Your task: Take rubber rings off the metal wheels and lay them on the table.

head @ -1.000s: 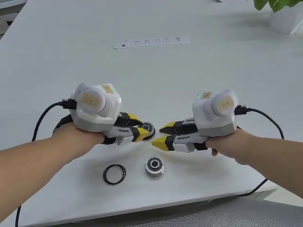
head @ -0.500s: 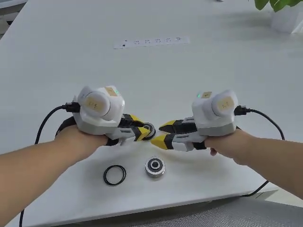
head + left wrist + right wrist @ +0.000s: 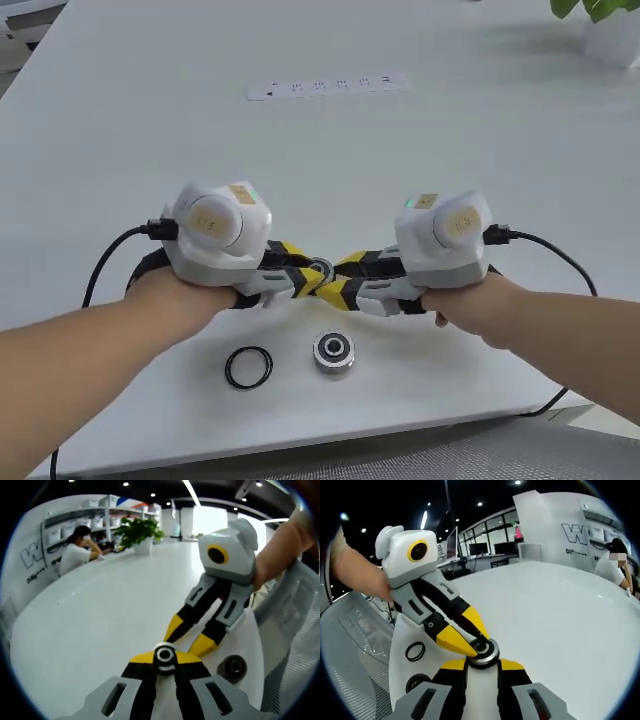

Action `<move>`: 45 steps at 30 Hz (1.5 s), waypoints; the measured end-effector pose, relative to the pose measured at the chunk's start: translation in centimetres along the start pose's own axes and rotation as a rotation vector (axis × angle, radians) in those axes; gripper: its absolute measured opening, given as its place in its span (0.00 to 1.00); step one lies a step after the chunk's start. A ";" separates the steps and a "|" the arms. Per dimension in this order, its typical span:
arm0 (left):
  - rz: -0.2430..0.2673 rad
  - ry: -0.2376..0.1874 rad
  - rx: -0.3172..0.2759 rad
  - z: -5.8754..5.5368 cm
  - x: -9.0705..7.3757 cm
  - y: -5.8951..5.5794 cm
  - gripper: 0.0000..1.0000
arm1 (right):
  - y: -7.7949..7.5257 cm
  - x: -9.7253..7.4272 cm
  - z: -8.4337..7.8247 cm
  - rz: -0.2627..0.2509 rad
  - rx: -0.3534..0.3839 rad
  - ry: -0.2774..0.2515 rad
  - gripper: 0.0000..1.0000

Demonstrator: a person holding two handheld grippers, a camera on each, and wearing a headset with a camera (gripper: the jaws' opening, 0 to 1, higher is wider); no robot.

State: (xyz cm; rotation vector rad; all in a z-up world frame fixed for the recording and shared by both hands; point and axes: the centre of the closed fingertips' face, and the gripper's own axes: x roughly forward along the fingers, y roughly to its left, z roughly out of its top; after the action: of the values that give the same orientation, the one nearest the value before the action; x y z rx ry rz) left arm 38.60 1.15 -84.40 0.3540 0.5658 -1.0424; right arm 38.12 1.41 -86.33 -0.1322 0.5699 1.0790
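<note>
My left gripper [image 3: 305, 277] is shut on a small metal wheel [image 3: 318, 270] held above the table; its own view shows the wheel [image 3: 164, 656] pinched between the yellow tips. Facing it, my right gripper [image 3: 336, 286] has closed in tip to tip, its jaws open and standing on either side of the same wheel [image 3: 485, 652]. The right gripper [image 3: 187, 636] enters the left gripper view from the upper right. A second wheel [image 3: 333, 350] lies on the white table [image 3: 420, 150] below the tips, and a loose black rubber ring [image 3: 248, 367] lies left of it.
A white power strip [image 3: 330, 87] lies far back on the table. A potted plant [image 3: 605, 25] stands at the back right corner. Black cables trail from both grippers. The table's front edge runs close below the ring and the wheel. A seated person [image 3: 77, 552] is in the background.
Both grippers have come together: the right one moved left until its open tips reached the wheel held by the left one. The ring and wheel on the table have not moved.
</note>
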 end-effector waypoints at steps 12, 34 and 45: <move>0.003 -0.005 -0.007 -0.1 0.1 0.1 0.13 | -0.3 -0.7 -0.6 -0.003 0.014 0.007 0.09; 0.002 -0.002 0.008 0.0 0.3 0.3 0.13 | -0.8 -1.4 -0.2 -0.024 0.090 -0.010 0.00; 0.007 0.005 0.012 0.0 0.4 0.1 0.12 | -0.8 -1.8 0.6 -0.025 0.252 -0.062 0.00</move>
State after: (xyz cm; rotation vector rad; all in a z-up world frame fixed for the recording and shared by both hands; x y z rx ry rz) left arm 38.84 0.91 -84.62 0.3686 0.5623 -1.0386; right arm 38.40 -0.18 -85.01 0.1137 0.6413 0.9752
